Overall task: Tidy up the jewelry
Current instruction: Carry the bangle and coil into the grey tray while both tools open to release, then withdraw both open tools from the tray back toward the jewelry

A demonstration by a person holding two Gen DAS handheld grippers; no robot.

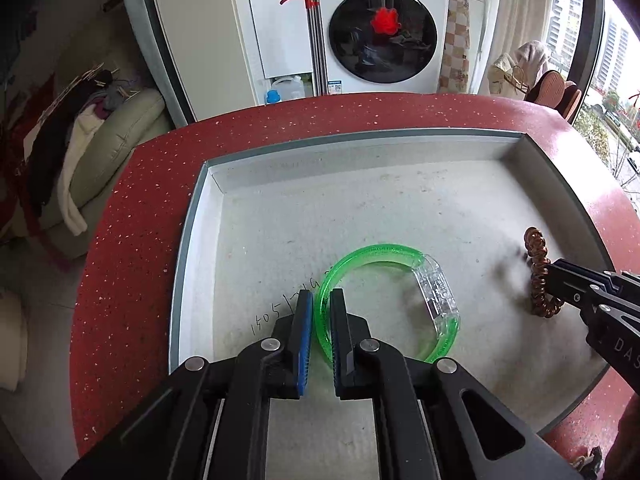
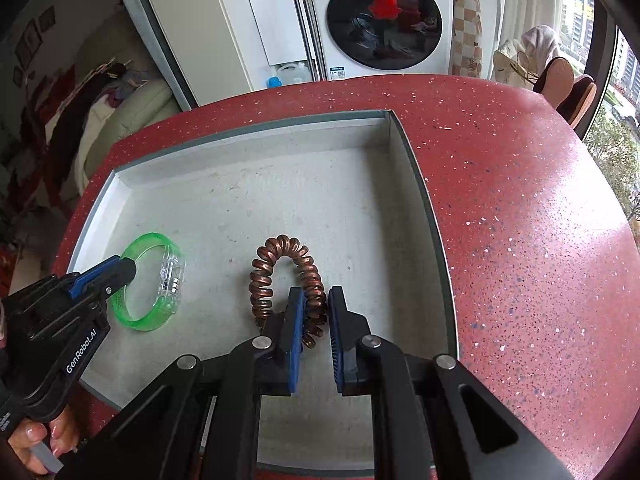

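Observation:
A translucent green bracelet point(image 1: 376, 250) with a clear clasp point(image 1: 438, 292) lies low in a shallow grey-rimmed tray point(image 1: 360, 136). My left gripper point(image 1: 322, 294) is shut on its green band at the left side. In the right wrist view the green bracelet point(image 2: 148, 240) is at the tray's left, with the left gripper point(image 2: 128, 266) on it. A copper spiral bracelet point(image 2: 280, 246) stands arched on the tray floor. My right gripper point(image 2: 314, 290) straddles its right leg; the left pad touches the coil and a slim gap shows at the right pad. The left wrist view has this spiral bracelet point(image 1: 534, 244) and right gripper point(image 1: 554, 276) at its right edge.
The tray point(image 2: 248, 128) sits on a red speckled round table point(image 2: 520, 200). A person's hand point(image 2: 40, 436) holds the left gripper's handle. Beyond the table stand a washing machine point(image 1: 380, 32) and a sofa piled with clothes point(image 1: 100, 140). Handwritten digits point(image 1: 276, 312) mark the tray floor.

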